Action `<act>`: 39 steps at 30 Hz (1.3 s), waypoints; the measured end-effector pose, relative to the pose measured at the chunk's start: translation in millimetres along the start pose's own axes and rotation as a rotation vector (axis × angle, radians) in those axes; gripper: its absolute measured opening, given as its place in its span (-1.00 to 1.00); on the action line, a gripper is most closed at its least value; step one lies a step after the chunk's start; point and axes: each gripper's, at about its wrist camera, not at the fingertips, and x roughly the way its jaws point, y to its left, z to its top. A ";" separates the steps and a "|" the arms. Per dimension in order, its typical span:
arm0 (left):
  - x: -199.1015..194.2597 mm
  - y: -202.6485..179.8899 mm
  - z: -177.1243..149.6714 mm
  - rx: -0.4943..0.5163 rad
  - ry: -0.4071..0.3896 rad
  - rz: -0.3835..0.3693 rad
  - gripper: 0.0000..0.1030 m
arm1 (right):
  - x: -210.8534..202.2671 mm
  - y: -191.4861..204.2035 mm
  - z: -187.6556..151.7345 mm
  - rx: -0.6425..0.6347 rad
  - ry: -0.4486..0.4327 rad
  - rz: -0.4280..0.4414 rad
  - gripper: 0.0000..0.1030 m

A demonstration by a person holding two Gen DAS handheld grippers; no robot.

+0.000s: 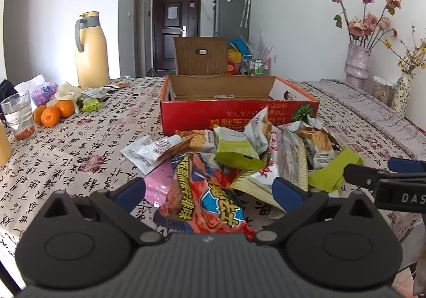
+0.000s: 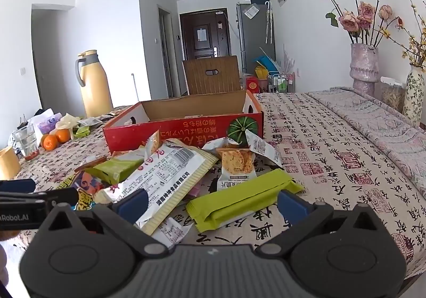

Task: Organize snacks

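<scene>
One red cardboard box (image 1: pixel 234 116) is seen on the table. In front of the box, roughly ten snack packets (image 1: pixel 234 156) are piled; an exact count is prevented by overlap. Among them, three green packets (image 2: pixel 239 199) can be counted. To the left of the box, three oranges (image 1: pixel 53 112), one glass (image 1: pixel 18 115) and one yellow thermos (image 1: pixel 90 52) are found. To its right, two vases (image 2: pixel 364 66) are seen.
</scene>
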 end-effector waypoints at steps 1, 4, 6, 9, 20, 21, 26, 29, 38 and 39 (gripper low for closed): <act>-1.4 0.4 -0.2 0.002 -0.005 -0.007 1.00 | 0.2 0.2 0.0 -0.003 0.000 -0.001 1.00; -2.1 -5.1 -1.0 0.024 -0.022 0.006 1.00 | 0.8 0.0 -0.2 -0.002 0.001 0.000 1.00; -1.0 -6.4 -2.4 0.020 -0.009 0.004 1.00 | 0.8 0.9 0.2 -0.006 0.001 -0.002 1.00; -0.8 -6.4 -2.2 0.006 0.001 -0.006 1.00 | 0.3 0.9 1.0 -0.007 0.000 -0.002 1.00; 3.3 -1.5 -0.7 -0.006 0.011 -0.014 1.00 | 3.6 2.6 -1.0 -0.008 0.003 0.000 1.00; 3.7 -1.4 -0.9 -0.006 0.012 -0.014 1.00 | 3.6 2.6 -1.3 -0.008 0.003 0.000 1.00; 4.4 -1.2 -1.8 -0.009 0.013 -0.017 1.00 | 3.8 2.2 0.3 -0.009 0.007 0.001 1.00; 4.0 -1.0 -2.0 -0.007 0.012 -0.019 1.00 | 3.9 2.4 0.2 -0.009 0.008 0.000 1.00; 4.2 -0.9 -3.0 -0.007 0.011 -0.020 1.00 | 2.9 2.3 0.2 -0.009 0.008 0.001 1.00; 4.2 -1.0 -3.0 -0.007 0.011 -0.020 1.00 | 2.7 2.2 0.2 -0.009 0.008 0.001 1.00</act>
